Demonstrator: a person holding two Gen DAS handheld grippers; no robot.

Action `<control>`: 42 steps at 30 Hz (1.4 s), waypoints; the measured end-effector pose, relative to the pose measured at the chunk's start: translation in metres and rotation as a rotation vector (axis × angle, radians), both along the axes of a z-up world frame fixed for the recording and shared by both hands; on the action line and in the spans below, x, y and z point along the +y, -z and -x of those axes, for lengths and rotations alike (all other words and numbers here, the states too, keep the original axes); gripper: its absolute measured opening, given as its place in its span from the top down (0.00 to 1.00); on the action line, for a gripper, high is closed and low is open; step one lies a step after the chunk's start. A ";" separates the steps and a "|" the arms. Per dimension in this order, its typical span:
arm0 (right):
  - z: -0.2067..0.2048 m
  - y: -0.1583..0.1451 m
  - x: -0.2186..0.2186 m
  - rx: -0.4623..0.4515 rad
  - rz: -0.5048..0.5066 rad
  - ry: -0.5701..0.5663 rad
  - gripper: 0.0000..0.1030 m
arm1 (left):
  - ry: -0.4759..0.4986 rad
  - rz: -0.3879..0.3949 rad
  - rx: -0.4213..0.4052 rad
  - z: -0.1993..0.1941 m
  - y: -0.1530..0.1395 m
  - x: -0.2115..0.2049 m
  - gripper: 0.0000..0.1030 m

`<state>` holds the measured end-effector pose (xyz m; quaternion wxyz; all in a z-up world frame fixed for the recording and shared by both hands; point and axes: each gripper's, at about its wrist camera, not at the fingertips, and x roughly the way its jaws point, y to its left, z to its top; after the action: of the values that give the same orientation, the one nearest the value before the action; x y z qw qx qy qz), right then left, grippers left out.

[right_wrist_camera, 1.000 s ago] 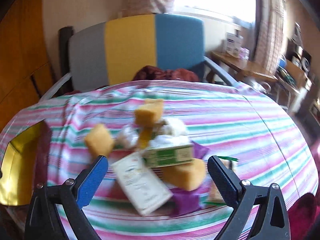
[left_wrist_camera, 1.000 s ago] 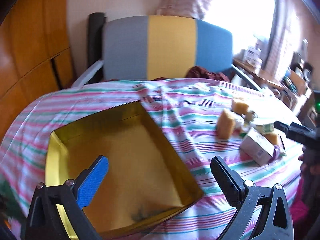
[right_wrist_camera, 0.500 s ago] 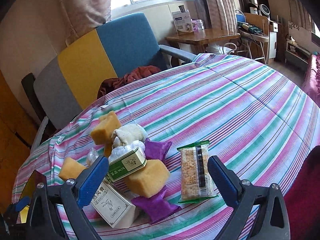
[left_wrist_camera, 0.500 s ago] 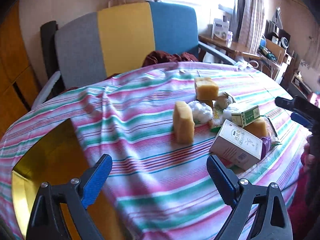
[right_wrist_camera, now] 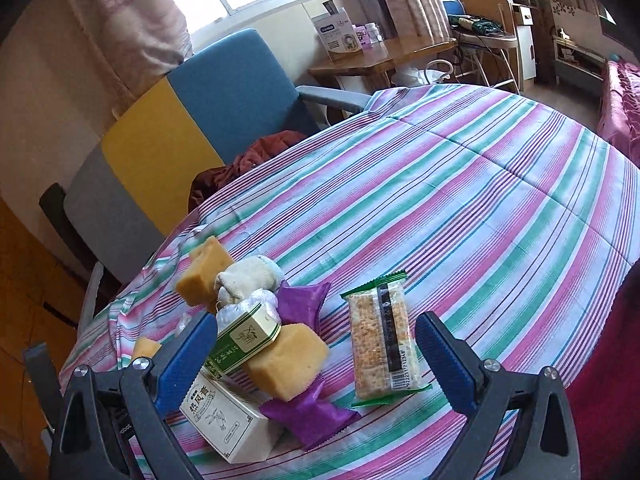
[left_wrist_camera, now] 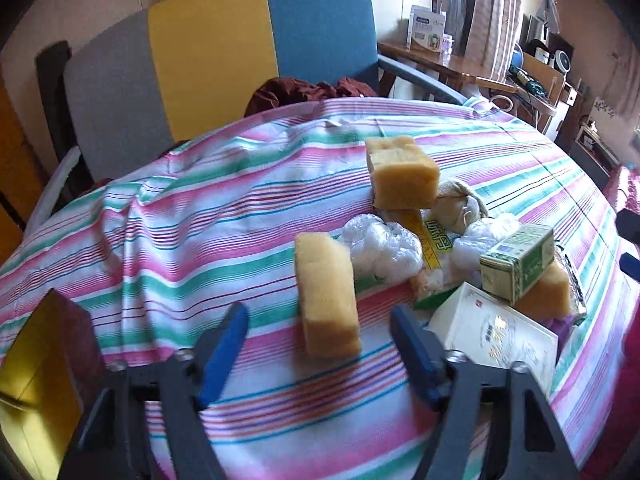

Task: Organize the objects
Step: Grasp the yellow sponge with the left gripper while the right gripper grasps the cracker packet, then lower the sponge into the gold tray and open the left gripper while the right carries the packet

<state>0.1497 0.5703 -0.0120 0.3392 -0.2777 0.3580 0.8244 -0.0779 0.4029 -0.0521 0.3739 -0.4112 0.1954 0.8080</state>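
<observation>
On the striped tablecloth (left_wrist_camera: 168, 240), a yellow sponge block (left_wrist_camera: 326, 300) stood on edge just beyond the left gripper (left_wrist_camera: 320, 332), whose blue pads had just been closing; the sponge sat in line with the gap between them, but neither pad pressed on it, so the gripper was released and carried nothing. To the far right of that sponge lay the rest of the pile: crumpled clear plastic (left_wrist_camera: 380, 252), a second sponge block (left_wrist_camera: 404, 172) propped on top, a rolled whitish cloth (left_wrist_camera: 456, 204), a green carton (left_wrist_camera: 516, 264) leaning on another sponge (left_wrist_camera: 544, 292), and a white box (left_wrist_camera: 496, 336) nearest the gripper. At the near left edge, the corner of a gold box (left_wrist_camera: 32, 364) showed.

Seen from the right wrist, the right gripper (right_wrist_camera: 316, 356) hung with its jaws spread wide, grasping nothing. Between and beyond them lay the green carton (right_wrist_camera: 244, 340), a sponge (right_wrist_camera: 288, 360), two purple packets (right_wrist_camera: 304, 412) and a cracker pack (right_wrist_camera: 380, 344) lying apart to the right. A grey, yellow and blue chair (right_wrist_camera: 168, 128) stood at the table's far side.
</observation>
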 end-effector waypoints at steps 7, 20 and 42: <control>-0.041 0.015 0.038 0.027 0.106 0.215 0.06 | 0.001 -0.025 -0.042 0.001 0.010 0.001 0.71; 0.018 0.049 0.028 -0.344 0.026 0.073 0.21 | 0.000 -0.095 -0.049 -0.036 -0.011 -0.047 0.71; 0.040 0.079 0.032 -0.529 0.014 -0.023 0.61 | -0.126 -0.214 -0.020 -0.060 -0.058 -0.164 0.71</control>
<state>0.1098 0.6028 -0.0909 0.4099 -0.4899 0.2593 0.7244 -0.0176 0.2385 0.0061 0.3661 -0.3882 0.0780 0.8421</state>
